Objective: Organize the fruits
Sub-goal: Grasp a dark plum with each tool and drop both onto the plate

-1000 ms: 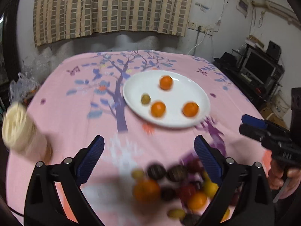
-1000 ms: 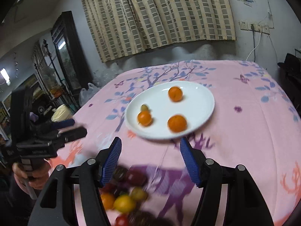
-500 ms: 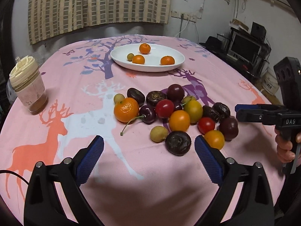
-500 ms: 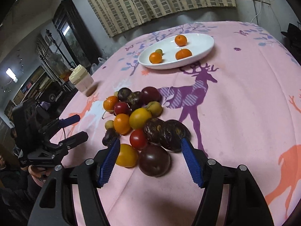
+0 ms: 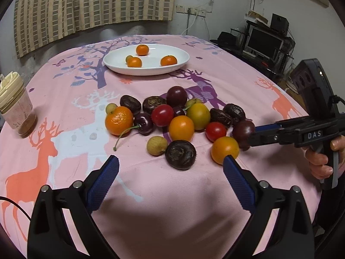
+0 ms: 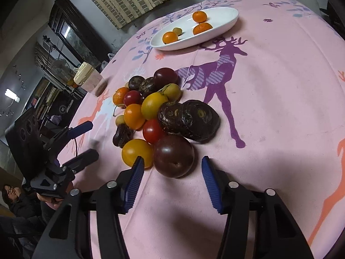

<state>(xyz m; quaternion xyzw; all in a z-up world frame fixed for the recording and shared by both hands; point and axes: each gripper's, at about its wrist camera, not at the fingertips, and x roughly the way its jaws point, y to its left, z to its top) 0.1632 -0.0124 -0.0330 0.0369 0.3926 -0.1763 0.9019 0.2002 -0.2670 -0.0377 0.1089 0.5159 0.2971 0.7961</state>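
Right gripper [image 6: 171, 169] jaws closing, gap astride dark plum [image 6: 173, 155] at fruit pile's near edge; pads seemingly not touching yet. Left gripper [image 5: 170, 164] jaws wide, empty, short of pile.

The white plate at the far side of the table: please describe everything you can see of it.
The white plate is a shallow oval dish, glossy like ceramic. It lies flat on the pink tablecloth, beyond the fruit pile. It holds three small oranges and one small greenish fruit, spread apart. No gripper touches it.
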